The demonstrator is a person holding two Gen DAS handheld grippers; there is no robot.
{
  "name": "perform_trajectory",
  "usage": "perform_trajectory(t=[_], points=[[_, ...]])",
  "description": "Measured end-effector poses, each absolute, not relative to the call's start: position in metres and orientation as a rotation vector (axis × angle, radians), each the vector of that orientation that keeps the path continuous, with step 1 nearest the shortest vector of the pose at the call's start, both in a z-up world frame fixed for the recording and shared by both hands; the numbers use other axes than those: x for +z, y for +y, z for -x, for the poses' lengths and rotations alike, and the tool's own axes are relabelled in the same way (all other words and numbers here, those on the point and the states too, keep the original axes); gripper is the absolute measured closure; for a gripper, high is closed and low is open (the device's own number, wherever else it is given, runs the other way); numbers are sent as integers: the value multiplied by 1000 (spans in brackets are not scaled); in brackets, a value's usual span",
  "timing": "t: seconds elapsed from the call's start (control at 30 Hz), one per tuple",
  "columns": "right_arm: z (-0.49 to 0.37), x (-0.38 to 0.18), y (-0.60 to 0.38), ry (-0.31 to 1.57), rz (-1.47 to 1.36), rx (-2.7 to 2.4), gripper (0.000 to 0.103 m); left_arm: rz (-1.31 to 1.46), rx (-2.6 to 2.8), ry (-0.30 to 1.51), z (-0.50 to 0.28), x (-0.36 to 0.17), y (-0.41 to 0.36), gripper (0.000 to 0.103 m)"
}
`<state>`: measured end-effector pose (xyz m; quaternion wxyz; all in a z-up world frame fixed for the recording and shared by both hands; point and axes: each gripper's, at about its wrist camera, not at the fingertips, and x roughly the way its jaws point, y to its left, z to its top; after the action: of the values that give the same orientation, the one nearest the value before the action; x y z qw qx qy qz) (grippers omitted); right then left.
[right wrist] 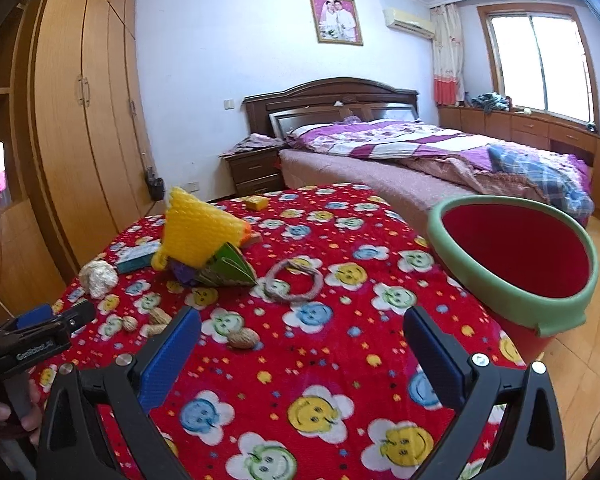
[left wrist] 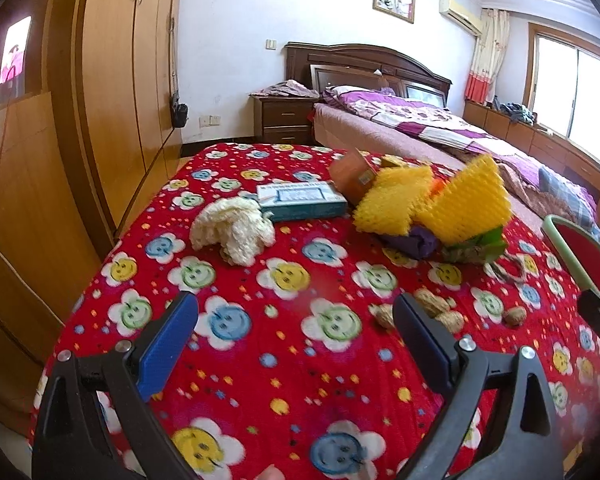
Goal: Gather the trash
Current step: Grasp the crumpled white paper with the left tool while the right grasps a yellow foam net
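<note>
Left wrist view: the left gripper (left wrist: 296,320) hangs with jaws spread wide and nothing between them, over a bare stretch of the red blanket printed with smiling flowers (left wrist: 260,380) that covers the table. Peanut shells (left wrist: 436,308) lie just beside its right finger, toward the table's right edge. Farther in sit a crumpled white foam net (left wrist: 232,228), a flat teal cardboard box (left wrist: 302,200) with its long axis across the table, and a heap of yellow foam mesh sleeves (left wrist: 432,204) over a purple scrap and green wrapper; an orange carton behind the heap is partly hidden and blurred.

Right wrist view shows the right gripper (right wrist: 302,338), its jaws also wide apart and holding nothing, above open blanket. One peanut shell (right wrist: 243,338) lies near its left finger, and a grey twisted ring (right wrist: 294,282) lies flat beyond. A red bucket with a green rim (right wrist: 572,312) stands off the table's right edge, its mouth tilted toward the camera. The left gripper's tip enters at the left, cut off.
</note>
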<state>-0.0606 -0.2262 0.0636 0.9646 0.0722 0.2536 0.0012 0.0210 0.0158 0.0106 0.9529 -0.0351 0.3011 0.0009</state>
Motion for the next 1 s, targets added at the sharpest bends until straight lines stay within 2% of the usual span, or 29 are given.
perform_trajectory(t=[0.27, 0.47, 0.53, 0.6, 0.73, 0.83, 0.9, 1.0], points=[[25, 67, -219, 627, -123, 51, 0, 95, 47, 672, -59, 25, 46, 6], [-4, 71, -211, 689, -145, 114, 0, 99, 74, 718, -93, 16, 62, 6], [-16, 74, -208, 695, -153, 121, 0, 104, 74, 741, -105, 10, 65, 11], [-27, 75, -204, 698, -152, 128, 0, 105, 72, 762, -115, 4, 66, 20], [-49, 75, -190, 720, -127, 152, 1, 130, 22, 804, -127, -5, 69, 27], [-60, 76, -181, 730, -104, 166, 10, 163, 8, 835, -134, -12, 72, 31], [-68, 76, -175, 728, -93, 184, 17, 189, -7, 830, -135, -11, 76, 41], [-75, 74, -167, 728, -80, 214, 41, 221, -47, 835, -137, -13, 79, 54]])
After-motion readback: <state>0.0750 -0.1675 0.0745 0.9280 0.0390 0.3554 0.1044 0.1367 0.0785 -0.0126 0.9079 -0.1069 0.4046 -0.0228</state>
